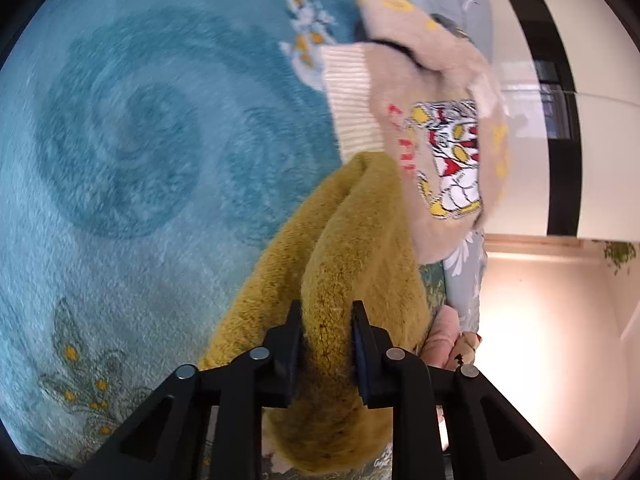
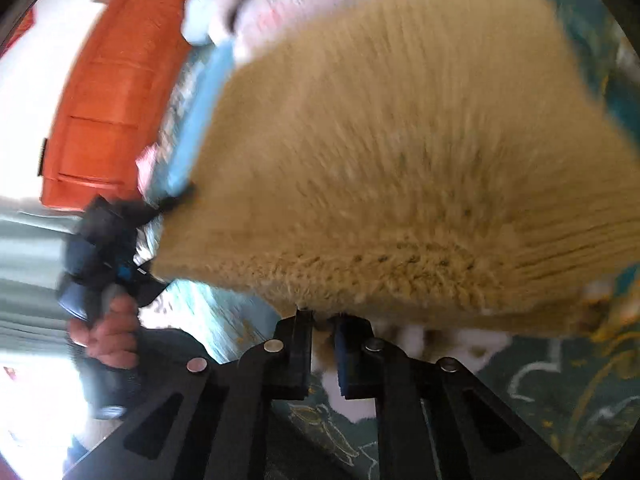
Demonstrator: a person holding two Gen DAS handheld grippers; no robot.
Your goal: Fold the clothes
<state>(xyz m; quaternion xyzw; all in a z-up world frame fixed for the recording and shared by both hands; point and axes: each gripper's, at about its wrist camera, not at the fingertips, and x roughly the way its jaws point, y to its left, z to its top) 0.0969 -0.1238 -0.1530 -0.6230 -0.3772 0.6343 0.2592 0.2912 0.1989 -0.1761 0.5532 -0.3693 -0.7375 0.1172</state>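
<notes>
Mustard fleece garment is bunched lengthwise, running from the near left gripper away toward a beige cartoon-print sweater. Left fingers clamp its near end; right gripper fingers, narrow, pinch its near edge. Teal rug lies open to the left.
</notes>
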